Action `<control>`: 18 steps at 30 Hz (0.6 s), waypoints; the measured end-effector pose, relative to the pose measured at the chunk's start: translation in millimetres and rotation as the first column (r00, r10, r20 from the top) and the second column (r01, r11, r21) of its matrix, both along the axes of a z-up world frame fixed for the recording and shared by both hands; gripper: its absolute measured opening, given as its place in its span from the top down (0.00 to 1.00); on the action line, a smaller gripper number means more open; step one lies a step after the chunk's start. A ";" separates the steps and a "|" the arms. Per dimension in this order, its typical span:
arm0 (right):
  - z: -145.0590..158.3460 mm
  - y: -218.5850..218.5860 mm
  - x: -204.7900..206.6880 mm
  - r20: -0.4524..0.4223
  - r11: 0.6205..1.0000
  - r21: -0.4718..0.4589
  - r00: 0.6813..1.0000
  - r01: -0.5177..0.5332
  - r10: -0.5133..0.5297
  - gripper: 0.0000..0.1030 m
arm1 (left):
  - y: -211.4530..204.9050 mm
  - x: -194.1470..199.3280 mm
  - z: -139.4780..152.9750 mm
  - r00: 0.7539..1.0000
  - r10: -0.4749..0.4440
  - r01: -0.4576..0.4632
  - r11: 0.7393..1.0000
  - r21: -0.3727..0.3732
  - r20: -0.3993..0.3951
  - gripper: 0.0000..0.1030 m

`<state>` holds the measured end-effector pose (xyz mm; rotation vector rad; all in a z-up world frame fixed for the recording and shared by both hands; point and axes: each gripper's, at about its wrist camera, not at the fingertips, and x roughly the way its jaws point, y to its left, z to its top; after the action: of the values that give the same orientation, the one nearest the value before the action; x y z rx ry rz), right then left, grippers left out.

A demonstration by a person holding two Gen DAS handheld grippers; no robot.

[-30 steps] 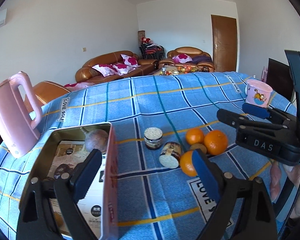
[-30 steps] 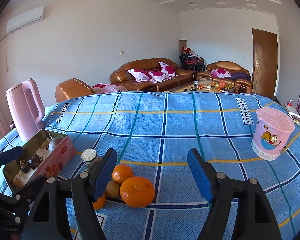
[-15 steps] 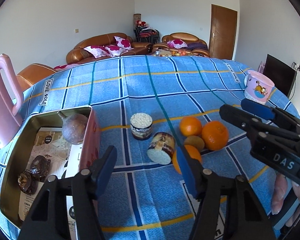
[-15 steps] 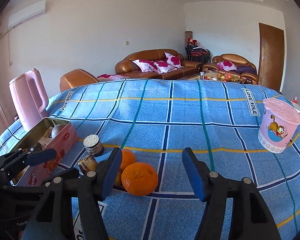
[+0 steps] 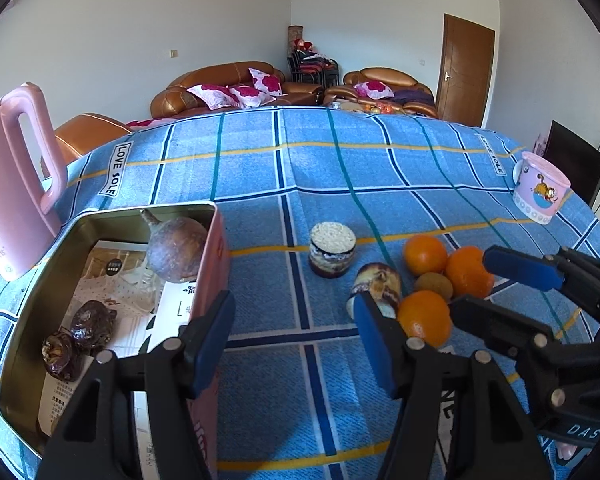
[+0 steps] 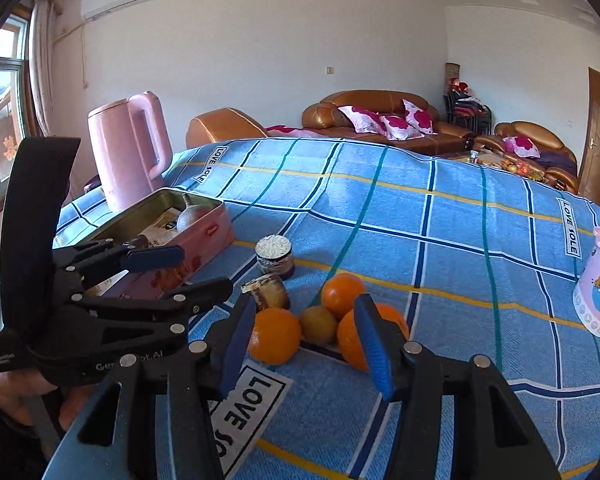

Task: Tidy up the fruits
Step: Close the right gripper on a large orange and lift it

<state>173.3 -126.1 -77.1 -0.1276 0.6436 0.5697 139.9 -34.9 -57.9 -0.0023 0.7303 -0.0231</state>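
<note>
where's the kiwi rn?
The kiwi sits on the tablecloth, nestled among the three oranges, right of the tin box in the left wrist view.

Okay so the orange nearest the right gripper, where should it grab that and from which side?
Grip the nearest orange across its widest middle, coming down from above and from the near side. It is round with no handle, and the kiwi touches its right flank while a tipped jar lies just behind, so a level approach looks crowded. The right gripper is already open.
</note>
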 end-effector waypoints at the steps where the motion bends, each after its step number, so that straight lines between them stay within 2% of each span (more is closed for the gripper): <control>1: -1.4 2.0 -0.4 -0.006 1.000 -0.008 1.000 -0.010 0.010 0.48 | 2.3 -0.1 0.1 1.000 0.006 -0.006 1.000 -0.005 0.000 0.37; 6: -10.8 19.0 1.3 -0.052 0.994 -0.082 0.997 -0.067 0.063 0.48 | 8.3 -4.7 1.7 1.000 0.015 -0.015 0.999 -0.033 0.010 0.36; 9: -16.8 26.6 3.6 -0.080 0.989 -0.123 0.994 -0.079 0.070 0.48 | 4.9 -7.4 3.0 1.000 0.010 -0.010 1.000 -0.027 0.023 0.28; 11: -20.9 29.6 4.4 -0.097 0.986 -0.144 0.993 -0.084 0.070 0.49 | 3.8 -9.5 4.8 0.999 0.016 -0.015 1.000 -0.015 0.039 0.18; 15: -31.9 33.4 15.3 -0.167 0.980 -0.180 0.985 -0.082 0.052 0.64 | 6.4 -10.3 7.6 0.999 0.017 -0.015 1.000 -0.026 0.046 0.17; 18: -25.6 30.1 9.4 -0.135 0.985 -0.154 0.989 -0.083 0.063 0.66 | 7.1 -10.0 9.4 0.999 0.018 -0.017 0.999 -0.029 0.046 0.17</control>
<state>182.8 -96.0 -102.7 -0.2666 0.8135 0.6004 129.9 -27.8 -48.5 -0.0355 0.6831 -0.0165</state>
